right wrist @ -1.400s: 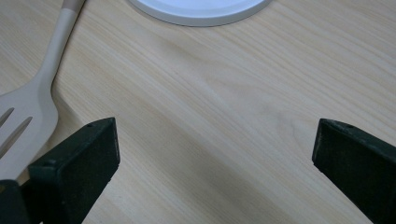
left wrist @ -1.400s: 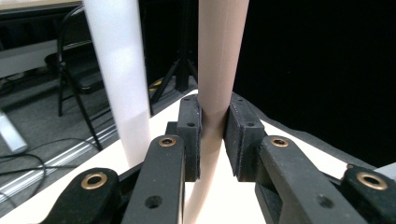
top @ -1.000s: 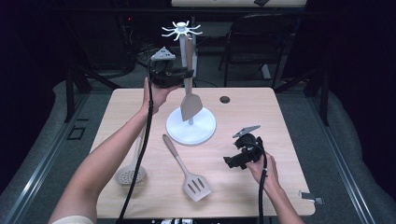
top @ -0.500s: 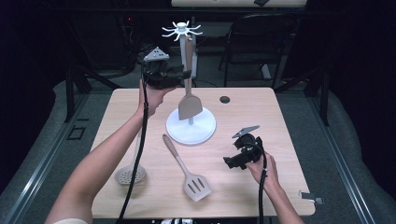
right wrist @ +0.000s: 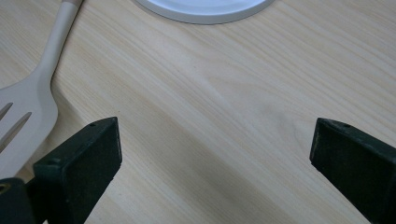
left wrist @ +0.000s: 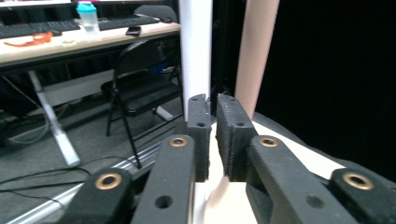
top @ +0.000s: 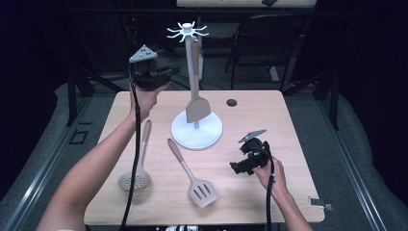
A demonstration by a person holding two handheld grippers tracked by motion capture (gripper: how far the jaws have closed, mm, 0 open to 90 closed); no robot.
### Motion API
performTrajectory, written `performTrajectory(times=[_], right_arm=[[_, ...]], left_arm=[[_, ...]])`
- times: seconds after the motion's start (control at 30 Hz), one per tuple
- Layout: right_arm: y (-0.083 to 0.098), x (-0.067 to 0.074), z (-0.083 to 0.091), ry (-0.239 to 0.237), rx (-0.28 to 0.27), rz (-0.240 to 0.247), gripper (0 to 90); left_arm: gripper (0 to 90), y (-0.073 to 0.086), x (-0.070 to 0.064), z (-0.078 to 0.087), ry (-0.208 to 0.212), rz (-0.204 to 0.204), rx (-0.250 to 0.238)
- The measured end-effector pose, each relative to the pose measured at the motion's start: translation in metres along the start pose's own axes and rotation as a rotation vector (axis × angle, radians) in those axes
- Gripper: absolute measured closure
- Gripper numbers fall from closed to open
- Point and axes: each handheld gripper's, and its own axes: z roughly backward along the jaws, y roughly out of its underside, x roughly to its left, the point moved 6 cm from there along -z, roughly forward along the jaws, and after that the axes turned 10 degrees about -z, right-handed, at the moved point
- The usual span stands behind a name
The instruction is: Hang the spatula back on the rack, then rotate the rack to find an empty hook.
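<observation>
The tabletop [top: 288,120] carries a white hook stand [top: 197,132] at its centre, a solid turner [top: 196,103] hanging from the top. At ten o'clock the left tool [top: 161,77] has just been closing, jaws nearly together and empty. Next, I'd draw it straight away so the turner doesn't swing. At four o'clock the right tool [top: 240,166] gapes, empty; the slotted spatula [top: 192,175] and skimmer [top: 137,168] lie flat.

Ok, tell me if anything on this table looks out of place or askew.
Nothing stands out. One spatula hangs straight on the white stand; the slotted turner and skimmer lie flat on the table, intact. Nothing is spilled or damaged.
</observation>
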Motion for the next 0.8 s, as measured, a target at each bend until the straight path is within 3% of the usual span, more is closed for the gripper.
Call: performTrajectory(times=[0.2, 0.8], right_arm=[[0.001, -0.002, -0.001, 0.003, 0.021, 0.006, 2.3], [0.006, -0.005, -0.005, 0.019, 0.044, -0.001, 2.6]], left_arm=[[90.0, -0.010, 0.004, 0.007, -0.021, -0.024, -0.008], [90.0, -0.040, 0.003, 0.015, -0.029, -0.077, -0.038]])
